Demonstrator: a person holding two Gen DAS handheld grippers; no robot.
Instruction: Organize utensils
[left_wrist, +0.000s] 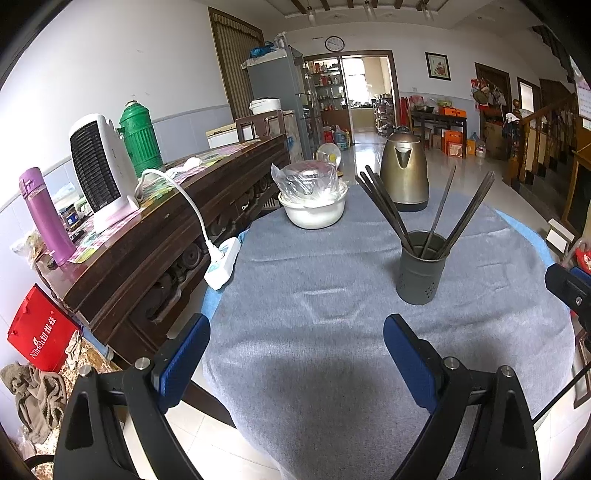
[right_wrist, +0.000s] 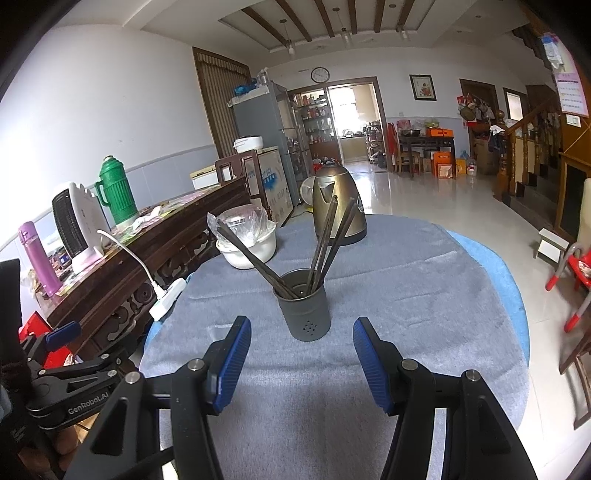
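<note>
While both tongs hang empty | left gripper (left_wrist: 297, 354) jaws apart | right gripper (right_wrist: 301, 363) jaws apart | chopsticks (right_wrist: 325, 240) upright in grey holder (right_wrist: 304, 314) on cloth-covered table (right_wrist: 424, 295), before kettle (right_wrist: 338, 206)

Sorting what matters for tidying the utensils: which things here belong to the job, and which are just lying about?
Job: chopsticks; grey holder cup.
Lying about: kettle; white bowl; power strip; heater; green flask.

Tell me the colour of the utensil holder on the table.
The utensil holder is dark grey metal with small holes near its base; the right wrist view shows it best.
</note>
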